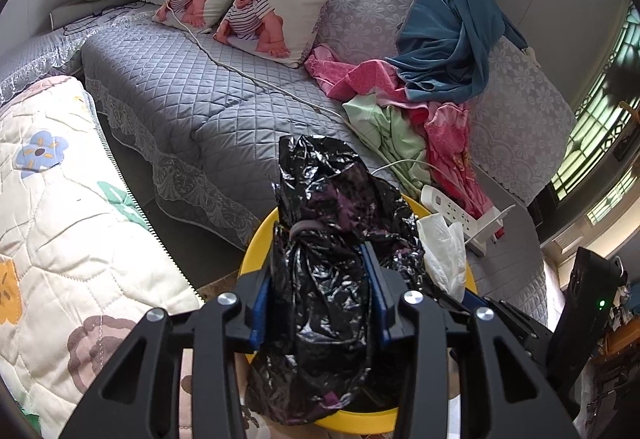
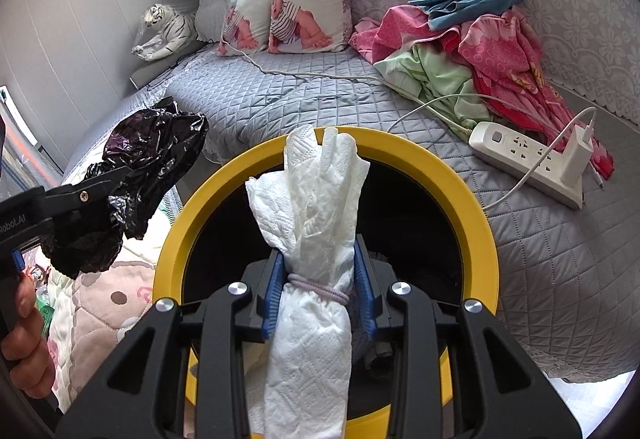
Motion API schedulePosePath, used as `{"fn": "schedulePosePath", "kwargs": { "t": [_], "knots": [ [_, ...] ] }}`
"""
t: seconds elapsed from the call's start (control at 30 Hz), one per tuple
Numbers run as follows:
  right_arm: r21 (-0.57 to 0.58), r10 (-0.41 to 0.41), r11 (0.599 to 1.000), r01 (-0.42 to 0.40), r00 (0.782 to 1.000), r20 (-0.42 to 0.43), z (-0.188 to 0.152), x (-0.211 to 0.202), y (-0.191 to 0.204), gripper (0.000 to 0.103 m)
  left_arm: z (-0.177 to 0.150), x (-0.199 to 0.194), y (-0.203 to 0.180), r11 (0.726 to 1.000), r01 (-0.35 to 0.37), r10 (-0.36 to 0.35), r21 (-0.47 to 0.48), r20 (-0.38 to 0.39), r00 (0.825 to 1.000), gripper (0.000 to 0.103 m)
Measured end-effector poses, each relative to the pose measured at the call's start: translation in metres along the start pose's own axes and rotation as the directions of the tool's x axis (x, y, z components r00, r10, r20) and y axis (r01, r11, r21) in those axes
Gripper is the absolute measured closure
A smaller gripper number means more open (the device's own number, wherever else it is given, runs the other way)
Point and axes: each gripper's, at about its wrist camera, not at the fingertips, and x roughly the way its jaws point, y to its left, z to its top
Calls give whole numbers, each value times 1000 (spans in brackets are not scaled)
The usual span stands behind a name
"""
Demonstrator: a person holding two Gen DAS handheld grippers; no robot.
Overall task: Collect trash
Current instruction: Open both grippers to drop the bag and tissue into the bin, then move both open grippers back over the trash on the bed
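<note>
Right wrist view: I hold a crumpled white paper-towel wad bound with a pale elastic band (image 2: 310,251) in my right gripper (image 2: 318,297), its blue pads set against the bundle at the band, though I cannot tell how firmly they still bite. The wad's long axis runs along the fingers, its free end reaching out over the far rim of the round yellow plastic bin with the dark interior (image 2: 476,195), so most of its length hangs directly above the opening. At the left of the same view, my left gripper (image 2: 86,195) carries a crinkled black plastic bag bundle (image 2: 154,149) just outside the bin's left rim, above a cream floral quilt (image 2: 100,303). Seen from the left wrist, that black bag (image 1: 324,267) fills the gap between the left gripper's (image 1: 320,303) blue pads and stands up lengthways over the yellow bin (image 1: 256,251), with the white wad (image 1: 444,251) beside it on the right. Both pieces sit at the bin, the right one more squarely over the mouth, so I judge the drop turns on letting each fall straight down; the black bag may need to come further in over the rim first. A white power strip (image 2: 528,159) lies on the grey quilted sofa cover (image 2: 560,279) behind.
</note>
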Motion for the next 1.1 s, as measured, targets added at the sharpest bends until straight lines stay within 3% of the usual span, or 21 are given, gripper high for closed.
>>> {"fn": "schedulePosePath", "kwargs": {
  "t": [0.13,0.77,1.1],
  "knots": [
    [8,-3,1000,3,1000,6,0,-1,-2,60,3,-3,1,1000,-4,5,-11,14,1000,56],
    [9,-7,1000,7,999,38,-1,-31,0,60,1,-48,27,997,-24,30,-67,92,995,55],
    [-79,56,996,-51,997,61,-5,-45,37,59,-24,-108,86,983,-134,153,-128,149,977,55]
  ]
}}
